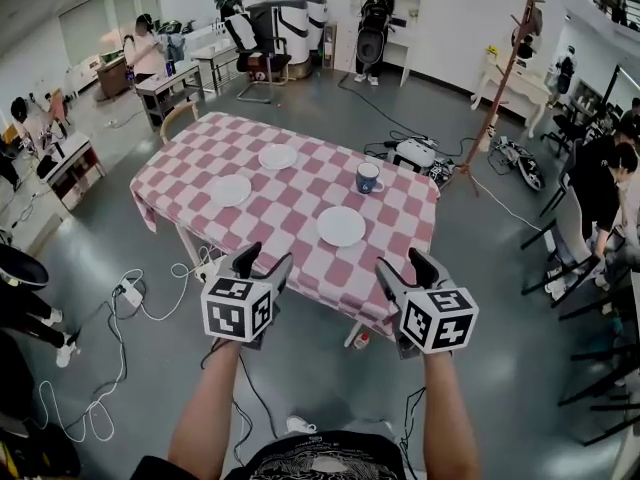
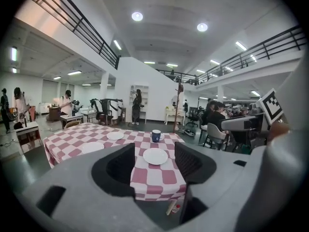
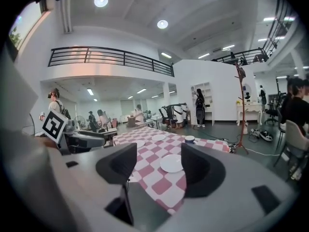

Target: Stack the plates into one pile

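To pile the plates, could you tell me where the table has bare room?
The pink-and-white checked tablecloth is bare at the near-left corner, in front of the left round white plate, and right of the nearest plate. Crowded: between that plate and the blue mug.

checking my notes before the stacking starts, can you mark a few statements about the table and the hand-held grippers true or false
1. Three plates lie apart on the cloth. True.
2. The mug stands on a plate. False: it stands on the cloth, clear of every plate.
3. The left hand-held gripper holds a plate. False: its jaws stand open with nothing between them.
4. The right hand-held gripper is open and empty. True.
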